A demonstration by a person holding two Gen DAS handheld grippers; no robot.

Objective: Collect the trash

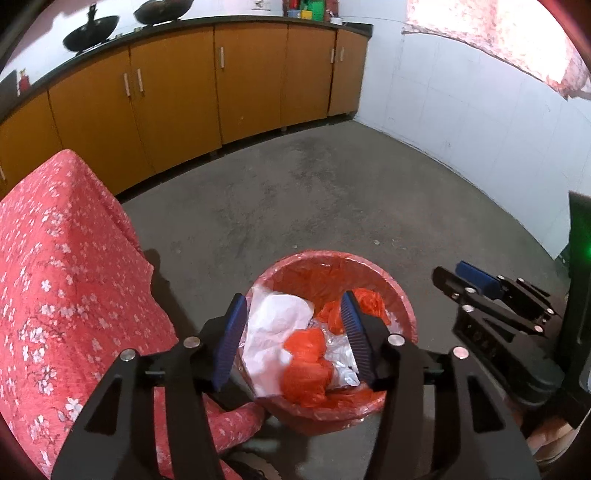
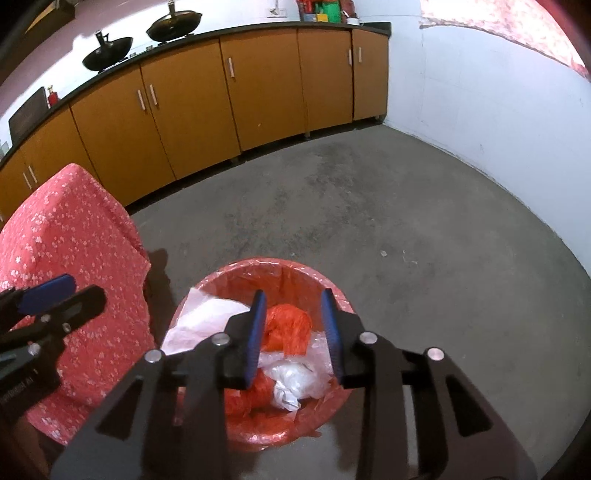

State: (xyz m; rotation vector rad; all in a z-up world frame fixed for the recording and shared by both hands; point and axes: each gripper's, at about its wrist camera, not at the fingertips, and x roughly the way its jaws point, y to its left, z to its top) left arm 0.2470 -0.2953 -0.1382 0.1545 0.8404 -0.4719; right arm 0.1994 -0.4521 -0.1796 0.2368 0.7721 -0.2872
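Note:
A red bin lined with a red plastic bag (image 1: pixel 332 259) (image 2: pixel 266 263) stands on the concrete floor. Inside lie a white sheet (image 1: pixel 275 317) (image 2: pixel 207 314), crumpled orange plastic (image 1: pixel 306 365) (image 2: pixel 288 325), silvery foil (image 1: pixel 343 356) and clear plastic (image 2: pixel 295 376). My left gripper (image 1: pixel 292 297) hangs over the bin's left half, open, its blue pads touching nothing. My right gripper (image 2: pixel 293 293) hovers above the bin's middle, open too, the orange plastic showing below its gap. Each gripper shows in the other's view: the right gripper (image 1: pixel 465 277) at the right edge, the left gripper (image 2: pixel 70 291) at the left edge.
A table draped in red floral cloth (image 1: pixel 55 277) (image 2: pixel 74 229) stands close to the bin's left side. Orange cabinets (image 1: pixel 177 92) (image 2: pixel 192 96) line the far wall, with two woks (image 1: pixel 90 33) on the counter. A white wall (image 1: pixel 461 122) runs along the right.

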